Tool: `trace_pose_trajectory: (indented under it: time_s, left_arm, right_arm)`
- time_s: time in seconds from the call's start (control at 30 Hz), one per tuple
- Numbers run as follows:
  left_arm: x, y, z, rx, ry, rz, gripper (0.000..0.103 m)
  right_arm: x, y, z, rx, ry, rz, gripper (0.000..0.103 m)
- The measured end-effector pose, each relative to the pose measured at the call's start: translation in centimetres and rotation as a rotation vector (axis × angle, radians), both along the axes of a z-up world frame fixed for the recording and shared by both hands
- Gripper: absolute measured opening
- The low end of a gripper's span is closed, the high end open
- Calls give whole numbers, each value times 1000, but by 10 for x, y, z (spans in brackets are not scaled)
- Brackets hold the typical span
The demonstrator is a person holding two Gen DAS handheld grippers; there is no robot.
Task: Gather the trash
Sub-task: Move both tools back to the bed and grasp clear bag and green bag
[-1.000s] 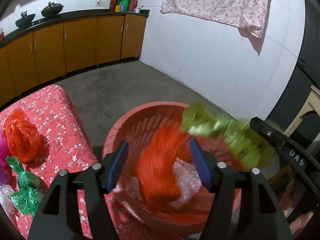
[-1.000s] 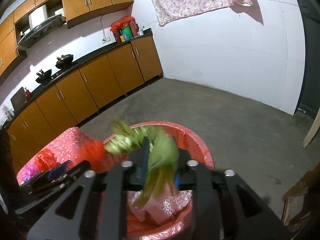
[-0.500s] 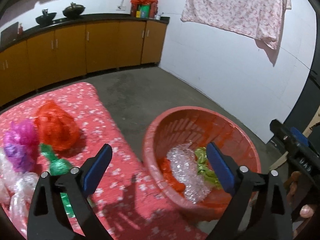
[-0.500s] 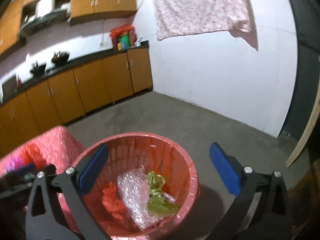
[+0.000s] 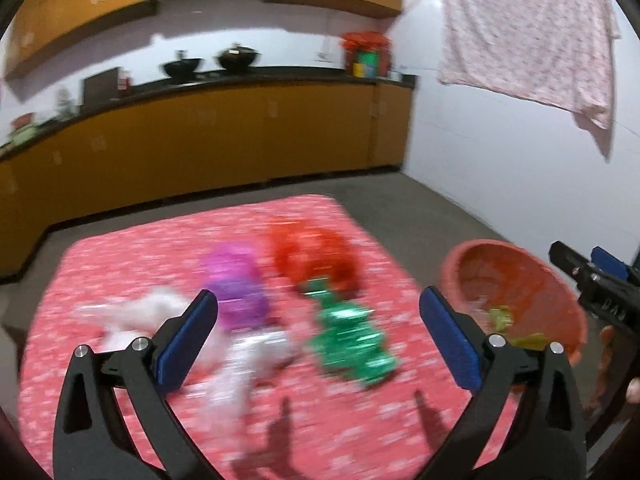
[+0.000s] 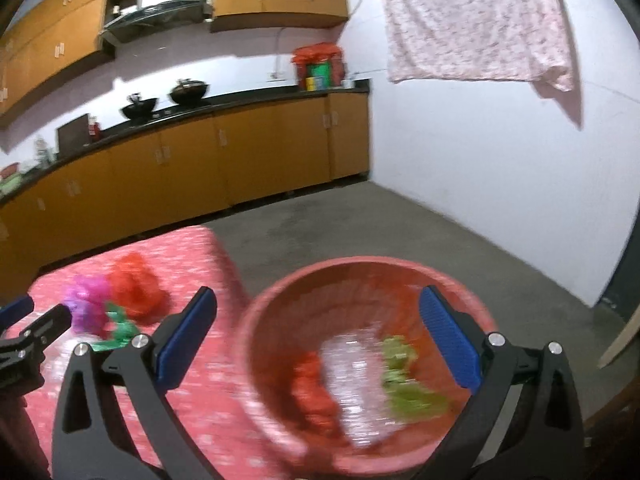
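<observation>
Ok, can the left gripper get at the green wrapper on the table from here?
Probably yes: the left gripper is open, jaws wide, facing the green wrapper with nothing between. The red bag sits close behind.

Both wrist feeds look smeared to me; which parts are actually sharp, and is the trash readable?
Left wrist view: the open left gripper is sharp, while the crumpled green foil wrapper and purple plastic bag on the red floral cloth are motion-smeared. Right wrist view: the open right gripper is crisp; the round red plastic basket and its contents blur, colours only.
</observation>
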State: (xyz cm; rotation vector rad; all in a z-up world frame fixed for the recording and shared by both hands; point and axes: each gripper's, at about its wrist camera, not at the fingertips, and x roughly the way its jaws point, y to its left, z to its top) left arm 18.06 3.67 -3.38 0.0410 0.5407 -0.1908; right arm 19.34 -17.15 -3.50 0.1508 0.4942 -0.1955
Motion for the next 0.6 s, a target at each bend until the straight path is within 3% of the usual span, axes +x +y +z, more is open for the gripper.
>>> trace_pose_trajectory:
  time_s: [0.13,0.33,0.6]
  left_arm:
    - [-7,49,-5,35,2,119,100]
    - [-6,115,-21,26,78,271,100]
    - [6,140,-38,-37,140,287,100]
  right_arm:
    - [19,45,-2,-20,34,99,99]
    - [48,108,-18,-18,120,237,99]
    - [70,143,-49,-9,223,283,99]
